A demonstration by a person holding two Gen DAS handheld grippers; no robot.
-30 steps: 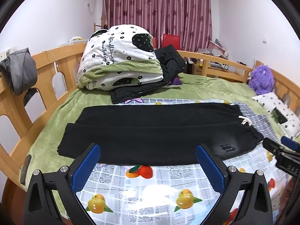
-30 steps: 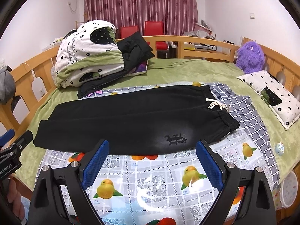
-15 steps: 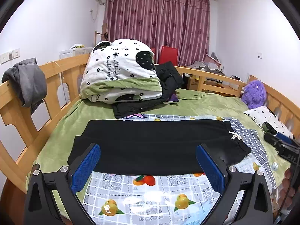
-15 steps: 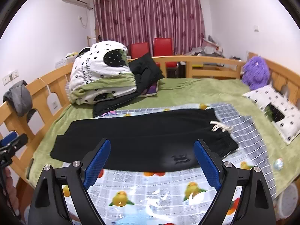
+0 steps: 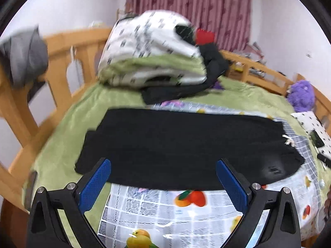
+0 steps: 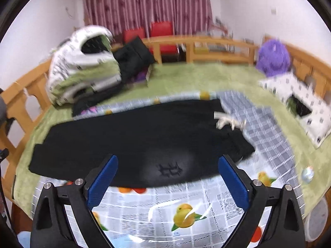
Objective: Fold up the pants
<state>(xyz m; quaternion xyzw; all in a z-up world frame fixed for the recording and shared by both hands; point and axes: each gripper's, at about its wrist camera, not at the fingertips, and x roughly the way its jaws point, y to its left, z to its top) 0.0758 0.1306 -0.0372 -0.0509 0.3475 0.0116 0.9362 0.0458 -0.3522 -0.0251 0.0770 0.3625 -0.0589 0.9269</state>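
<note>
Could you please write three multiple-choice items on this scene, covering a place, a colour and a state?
1. Where do the black pants lie?
A. over the bed rail
B. flat on the fruit-print cloth
C. on the pillow

2. What colour is the drawstring?
A. red
B. black
C. white

3. How are the left gripper and the right gripper?
A. both open, holding nothing
B. both shut on the pants
C. one open, one shut

Answers: B, the pants are spread across the cloth; C, the cord shows pale against the waistband; A, each pair of fingers stands wide apart.
</note>
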